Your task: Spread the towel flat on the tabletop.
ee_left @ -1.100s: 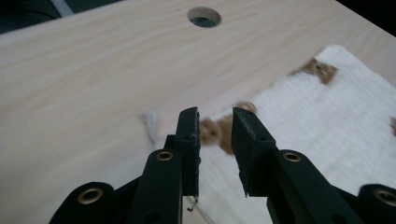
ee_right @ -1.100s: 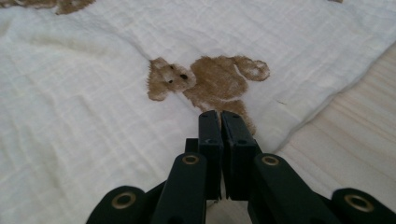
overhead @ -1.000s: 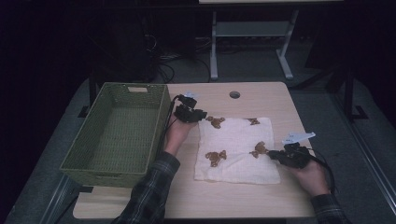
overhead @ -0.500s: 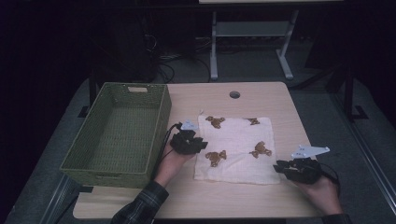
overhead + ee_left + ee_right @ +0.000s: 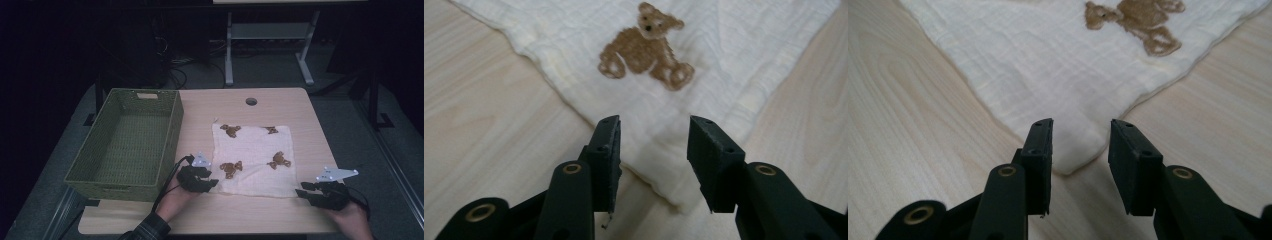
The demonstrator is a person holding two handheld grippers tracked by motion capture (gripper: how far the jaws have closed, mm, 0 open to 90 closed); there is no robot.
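A cream cloth (image 5: 252,157) printed with brown teddy bears (image 5: 230,169) lies flat on the wooden table (image 5: 300,110). My left gripper (image 5: 212,184) sits at the cloth's near left corner and my right gripper (image 5: 301,192) at its near right corner. In the left gripper view the jaws (image 5: 654,150) stand apart over the cloth's corner (image 5: 684,130), the pads not pressing on it. In the right gripper view the gripper (image 5: 1080,150) likewise straddles the rounded corner (image 5: 1075,142) without touching it. Both pairs of jaws have just been opening.
A green woven basket (image 5: 125,145), empty, stands on the table's left side beside the cloth. A round cable hole (image 5: 251,101) sits near the far edge. Bare wood borders the cloth on the right and front. The surroundings are dark, with a metal stand (image 5: 270,35) behind.
Both hands have come back toward the table's near edge: the left from the cloth's far left corner to its near left one, the right to the near right corner. Both jaws stand wider.
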